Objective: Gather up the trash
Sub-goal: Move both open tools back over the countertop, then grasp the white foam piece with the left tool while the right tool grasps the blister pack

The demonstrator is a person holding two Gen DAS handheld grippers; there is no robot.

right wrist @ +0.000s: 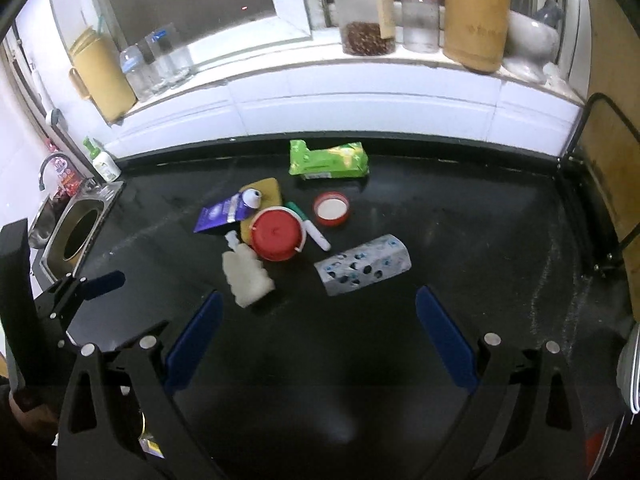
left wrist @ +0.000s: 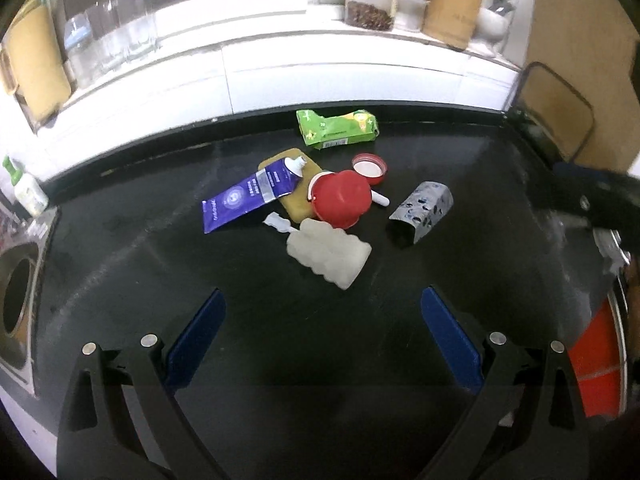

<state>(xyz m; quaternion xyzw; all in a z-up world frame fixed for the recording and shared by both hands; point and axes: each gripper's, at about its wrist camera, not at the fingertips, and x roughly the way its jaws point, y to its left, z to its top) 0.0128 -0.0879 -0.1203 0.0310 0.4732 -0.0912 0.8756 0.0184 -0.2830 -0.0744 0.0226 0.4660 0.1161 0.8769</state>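
Fingers (left wrist: 450, 340) apart, trash (left wrist: 328, 256) well ahead.

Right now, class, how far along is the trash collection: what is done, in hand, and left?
Done: nothing visibly collected. In hand: nothing; the left gripper and right gripper are both open and empty above the counter. Left: the green packet, purple tube, red lid, white bottle and patterned wrapper.

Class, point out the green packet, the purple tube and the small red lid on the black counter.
green packet (right wrist: 328, 160), right wrist view, middle of its printed face.
purple tube (left wrist: 248, 196), left wrist view, centre of its flattened body.
small red lid (right wrist: 331, 209), right wrist view, its white inside.
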